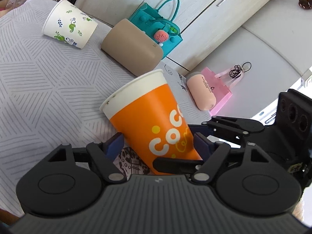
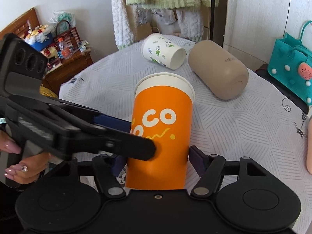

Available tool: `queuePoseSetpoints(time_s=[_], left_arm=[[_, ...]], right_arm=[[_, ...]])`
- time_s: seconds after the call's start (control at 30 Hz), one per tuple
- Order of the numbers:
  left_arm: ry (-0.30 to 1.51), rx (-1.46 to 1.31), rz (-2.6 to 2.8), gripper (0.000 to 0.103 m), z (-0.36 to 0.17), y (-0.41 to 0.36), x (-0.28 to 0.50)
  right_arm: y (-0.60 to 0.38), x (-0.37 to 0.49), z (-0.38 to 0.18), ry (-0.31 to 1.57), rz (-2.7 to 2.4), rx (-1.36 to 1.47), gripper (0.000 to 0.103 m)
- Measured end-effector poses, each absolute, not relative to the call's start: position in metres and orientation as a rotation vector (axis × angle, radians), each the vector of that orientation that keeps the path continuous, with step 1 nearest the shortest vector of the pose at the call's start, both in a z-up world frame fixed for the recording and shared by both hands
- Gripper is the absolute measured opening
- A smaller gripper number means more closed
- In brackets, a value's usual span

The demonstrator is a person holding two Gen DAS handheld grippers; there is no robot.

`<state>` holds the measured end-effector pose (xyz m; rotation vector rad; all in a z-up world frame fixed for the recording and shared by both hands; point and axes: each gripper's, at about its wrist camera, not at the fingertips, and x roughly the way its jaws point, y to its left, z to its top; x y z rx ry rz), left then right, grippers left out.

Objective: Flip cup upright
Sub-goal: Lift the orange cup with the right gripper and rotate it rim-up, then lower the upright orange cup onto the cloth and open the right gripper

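My left gripper [image 1: 158, 146] has its blue pads on both sides of the orange cup [image 1: 148, 120], pressed against the lower body, so those jaws are clamped on it. From my left wrist view the cup leans toward 11 o'clock, its white rim uppermost and its base lost behind my own housing. My right gripper [image 2: 156, 156] is closed on the same cup [image 2: 161, 132] too, one pad at each flank of the lower wall (the cup fills the whole gap). In the right wrist view the cup stands nearly upright with its rim at 12 o'clock, and the left gripper's finger [image 2: 136, 148] crosses in from 9 o'clock, touching the cup's front.

The cup is over the grey patterned tablecloth [image 1: 39, 89]; I cannot tell whether its base touches it. Farther off, toward 12 o'clock in the right view, a white leaf-print cup [image 2: 163, 51] lies on its side, with a tan rounded case [image 2: 218, 70] just beside it at 1 o'clock. A teal felt bag [image 2: 292, 66] stands at the 2 o'clock edge. In the left view a pink gift bag [image 1: 220, 85] sits at 2 o'clock.
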<state>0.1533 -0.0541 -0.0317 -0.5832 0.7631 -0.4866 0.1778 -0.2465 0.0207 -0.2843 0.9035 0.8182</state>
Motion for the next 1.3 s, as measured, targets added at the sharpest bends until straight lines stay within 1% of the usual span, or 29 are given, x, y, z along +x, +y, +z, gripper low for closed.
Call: queuePoseSetpoints(time_s=[0.17,0.43,0.57,0.73,0.83,1.03,1.3], left_arm=[[0.661,-0.513,-0.502,0.074,-0.021,-0.061,0.147],[0.418,-0.201,-0.478,0.073,0.021,-0.079,0.126],[0.349,-0.088,-0.500,0.073,0.034,-0.081,0.129],[0.313,-0.029,-0.616,0.073,0.028,-0.083,0.138],[0.359,-0.010,-0.624,0.073,0.022,-0.088,0.146],[0.394,-0.070,-0.623,0.073,0.015,-0.080,0.156],[0.417,-0.092,-0.609,0.073,0.005,-0.071,0.164]], right_arm=[[-0.254,0.165,0.025,0.778,0.790,-0.261,0.073],[-0.250,0.138,0.028,0.460,0.722,-0.301,0.073],[-0.249,0.139,0.027,0.357,0.680,-0.303,0.074],[-0.246,0.161,0.015,0.388,0.634,-0.272,0.074],[-0.247,0.172,0.004,0.447,0.626,-0.229,0.073],[-0.250,0.175,0.001,0.457,0.634,-0.184,0.072],[-0.238,0.179,0.002,0.479,0.645,-0.223,0.072]])
